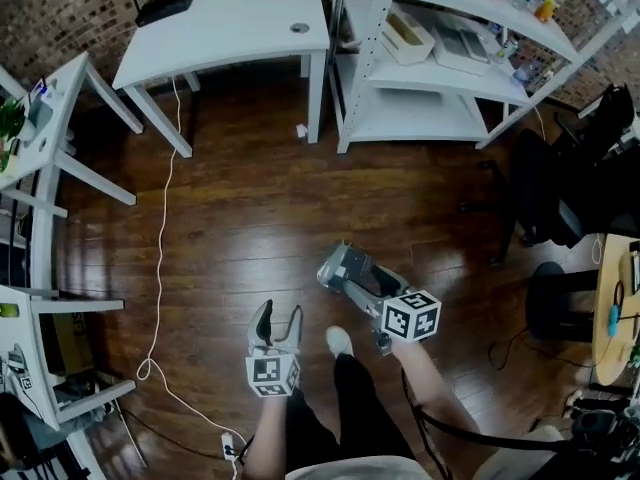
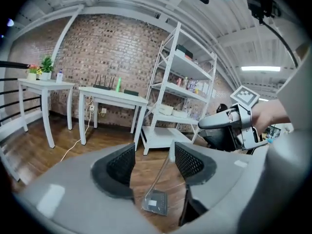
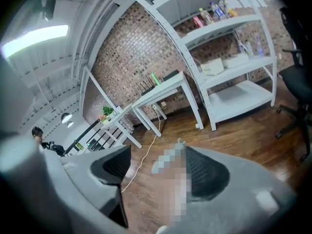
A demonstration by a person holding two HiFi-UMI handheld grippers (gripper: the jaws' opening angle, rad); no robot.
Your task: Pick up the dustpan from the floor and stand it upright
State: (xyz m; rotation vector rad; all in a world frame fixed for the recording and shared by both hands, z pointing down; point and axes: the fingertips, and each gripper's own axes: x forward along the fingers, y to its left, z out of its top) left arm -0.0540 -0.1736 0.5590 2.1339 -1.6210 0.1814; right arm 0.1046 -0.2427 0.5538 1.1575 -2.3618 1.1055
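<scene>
both tongs apart, nothing clamped. left gripper (image 2: 155, 162) frames the dustpan (image 2: 156, 202) on the wood floor (image 2: 34, 150), handle unpinched. right gripper (image 3: 156, 167) wide.

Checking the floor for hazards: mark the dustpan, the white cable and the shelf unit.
dustpan (image 2: 156, 202), left gripper view, its dark pan.
white cable (image 1: 159, 258), head view, mid-run on floor.
shelf unit (image 1: 415, 116), head view, lowest shelf.

Dustpan (image 2: 156, 201): on the floor (image 1: 260, 208), ahead of my left tool (image 1: 280, 320). My right tool (image 1: 335, 266): right of it. Cable (image 1: 160, 268): on floor, left of both. Counter (image 1: 230, 28), shelving (image 1: 440, 78): well ahead, shelving rightmost.
</scene>
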